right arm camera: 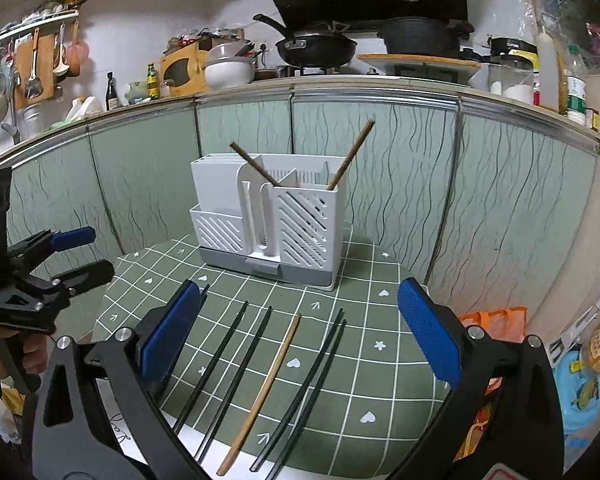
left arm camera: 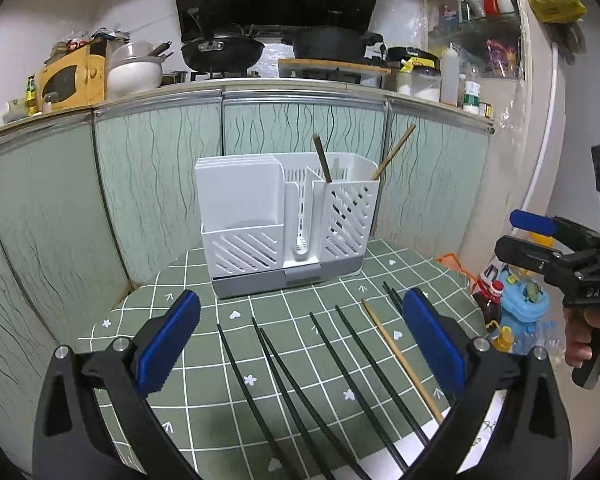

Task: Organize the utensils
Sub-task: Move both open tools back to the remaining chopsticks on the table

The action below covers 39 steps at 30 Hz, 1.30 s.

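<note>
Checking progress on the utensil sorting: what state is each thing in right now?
left gripper: open, empty
right gripper: open, empty
white utensil holder: upright, two brown chopsticks leaning inside
dark chopsticks: lying loose on the table
light wooden chopstick: lying flat among them

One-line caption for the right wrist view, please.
Open right gripper hovers over dark chopsticks and one wooden chopstick on a green tablecloth, facing a white utensil caddy.
</note>
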Motion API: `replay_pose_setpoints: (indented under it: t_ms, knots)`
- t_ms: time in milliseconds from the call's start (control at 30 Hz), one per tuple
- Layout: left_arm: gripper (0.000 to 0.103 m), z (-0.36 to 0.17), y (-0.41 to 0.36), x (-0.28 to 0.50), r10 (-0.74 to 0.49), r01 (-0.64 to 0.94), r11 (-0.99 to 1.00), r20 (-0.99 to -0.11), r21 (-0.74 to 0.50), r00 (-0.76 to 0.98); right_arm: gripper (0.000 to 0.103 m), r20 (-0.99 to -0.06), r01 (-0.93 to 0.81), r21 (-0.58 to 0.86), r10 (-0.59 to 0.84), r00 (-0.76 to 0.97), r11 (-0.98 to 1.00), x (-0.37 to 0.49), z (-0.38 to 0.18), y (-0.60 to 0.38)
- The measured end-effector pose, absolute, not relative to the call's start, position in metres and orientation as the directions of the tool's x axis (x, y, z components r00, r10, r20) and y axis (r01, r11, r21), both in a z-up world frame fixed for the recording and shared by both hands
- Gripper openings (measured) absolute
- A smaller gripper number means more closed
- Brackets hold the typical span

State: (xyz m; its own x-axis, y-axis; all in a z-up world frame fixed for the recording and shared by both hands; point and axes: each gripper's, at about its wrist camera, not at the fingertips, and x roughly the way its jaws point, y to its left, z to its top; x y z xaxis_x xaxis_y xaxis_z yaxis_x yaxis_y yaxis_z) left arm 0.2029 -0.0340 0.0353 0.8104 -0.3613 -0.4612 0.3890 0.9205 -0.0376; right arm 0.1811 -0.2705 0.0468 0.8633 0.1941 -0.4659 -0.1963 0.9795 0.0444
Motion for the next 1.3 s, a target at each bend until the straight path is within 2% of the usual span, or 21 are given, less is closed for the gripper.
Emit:
replay_pose_setpoints:
  t_ms: [300,600,900,1133,1300]
  knots:
    - [0.098,0.044,-0.016,0.203,-0.354,0.365,0.929,-0.432,-0.061,0.83,0.095,-0.484,-0.196,0.041,0.191,0.854,0.98,0.185,0.042,-0.268]
    - [0.098,0.034,0.015,0.183,-0.29,0.299,0.953,-0.446,-0.052,0.846,0.095,-0.494,-0.171,0.007,0.153,0.856,0.985,0.156,0.033,-0.276]
    - [0.098,0.009,0.022,0.146,-0.206,0.248,0.967,-0.42,0.048,0.884,0.095,-0.493,-0.143,-0.058,0.096,0.865,0.988,0.123,0.01,-0.281]
    - [0.098,-0.013,0.016,0.132,-0.141,0.207,0.973,-0.434,0.107,0.89,0.094,-0.552,-0.106,-0.072,0.049,0.832,0.992,0.116,-0.029,-0.281]
    - [0.098,-0.035,0.015,0.132,-0.114,0.176,0.98,-0.469,0.091,0.876,0.092,-0.595,-0.051,-0.025,0.026,0.804,0.998,0.116,-0.057,-0.287]
